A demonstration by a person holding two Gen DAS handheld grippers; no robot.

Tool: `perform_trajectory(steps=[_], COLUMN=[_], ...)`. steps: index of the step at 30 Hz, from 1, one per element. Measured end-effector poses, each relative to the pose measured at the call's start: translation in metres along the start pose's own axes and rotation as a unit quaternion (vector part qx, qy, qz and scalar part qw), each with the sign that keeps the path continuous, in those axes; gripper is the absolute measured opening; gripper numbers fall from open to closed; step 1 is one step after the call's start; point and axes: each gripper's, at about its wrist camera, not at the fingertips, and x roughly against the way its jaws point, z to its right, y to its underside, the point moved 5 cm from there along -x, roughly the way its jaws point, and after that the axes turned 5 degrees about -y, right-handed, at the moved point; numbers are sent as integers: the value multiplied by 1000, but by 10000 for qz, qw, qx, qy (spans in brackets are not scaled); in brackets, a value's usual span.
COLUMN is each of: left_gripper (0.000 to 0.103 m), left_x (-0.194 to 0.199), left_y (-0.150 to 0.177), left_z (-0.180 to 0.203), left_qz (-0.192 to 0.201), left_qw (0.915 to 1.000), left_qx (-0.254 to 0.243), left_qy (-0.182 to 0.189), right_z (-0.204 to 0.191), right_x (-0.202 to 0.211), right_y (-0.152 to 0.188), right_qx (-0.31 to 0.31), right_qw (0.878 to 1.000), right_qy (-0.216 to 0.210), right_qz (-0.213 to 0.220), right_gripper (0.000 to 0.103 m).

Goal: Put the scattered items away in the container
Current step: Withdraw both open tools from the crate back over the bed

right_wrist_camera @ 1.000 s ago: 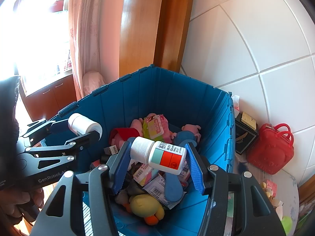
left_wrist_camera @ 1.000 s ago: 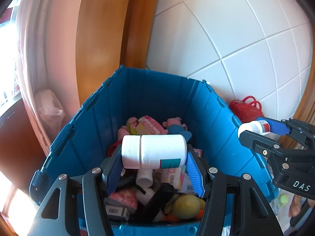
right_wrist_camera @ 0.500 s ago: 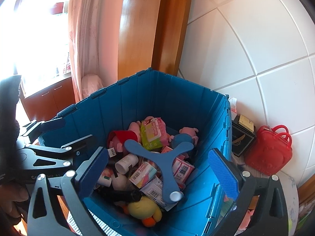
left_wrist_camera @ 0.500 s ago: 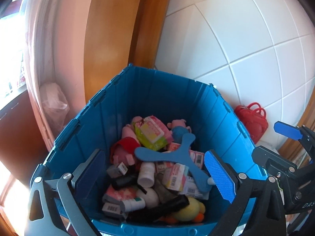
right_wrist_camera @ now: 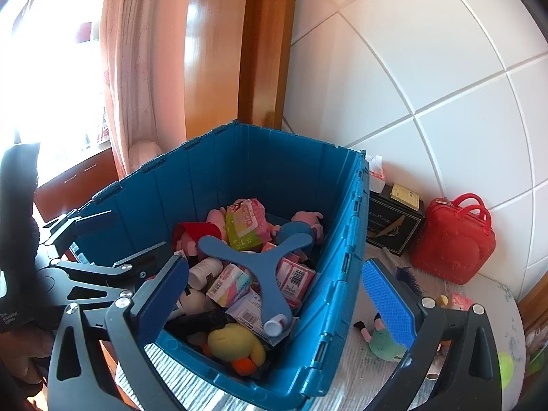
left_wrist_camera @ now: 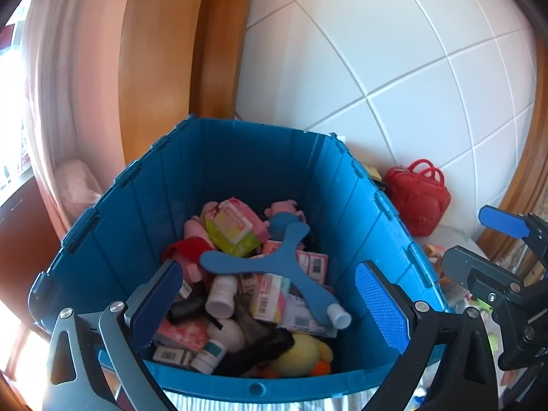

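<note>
Both grippers stand above the near rim of the blue container (left_wrist_camera: 219, 178), tilted down toward its contents. The left gripper (left_wrist_camera: 267, 304) has its jaws spread wide with nothing between them; the right gripper (right_wrist_camera: 274, 294) is in the same state. Neither pair of pads touches any item. This posture fits a release over the open top: the container sits directly ahead of and below both jaw pairs, so anything let go there falls inside.

Within the container, a blue three-armed boomerang (left_wrist_camera: 274, 263) lies on top of the pile, ahead of and beneath the left jaws. A small white bottle (left_wrist_camera: 337, 316) rests against the boomerang's near arm, close below the right-hand pad of the left gripper. A yellow duck toy (right_wrist_camera: 236, 344) lies at the near wall, under the right jaws.

Items remain outside. A small doll (right_wrist_camera: 380, 337) lies on the desk (right_wrist_camera: 359, 370) just behind the right gripper's right-hand pad, beyond the container wall. Judged from this, the tidying is unfinished.
</note>
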Motion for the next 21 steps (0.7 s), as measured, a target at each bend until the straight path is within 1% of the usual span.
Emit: perform_trajectory(steps=[5, 11, 17, 21], left_gripper=[102, 102, 102, 102], left_x=[10, 27, 40, 49], left_y=[-2, 3, 14, 28], left_z=[39, 103, 167, 211], left_qz=[85, 131, 75, 47], left_qw=[9998, 9988, 9976, 9960], left_qx=[-178, -422, -593, -732], left_qy=[65, 215, 361, 506], right_z=[33, 82, 136, 172], right_x=[27, 66, 109, 138], right_y=[21, 49, 73, 93], right_qx=[-199, -440, -645, -846], right_qw=[9997, 9987, 9969, 9944], right_qy=[103, 259, 447, 631], right_qz=[48, 46, 54, 36], right_gripper=[103, 103, 103, 103])
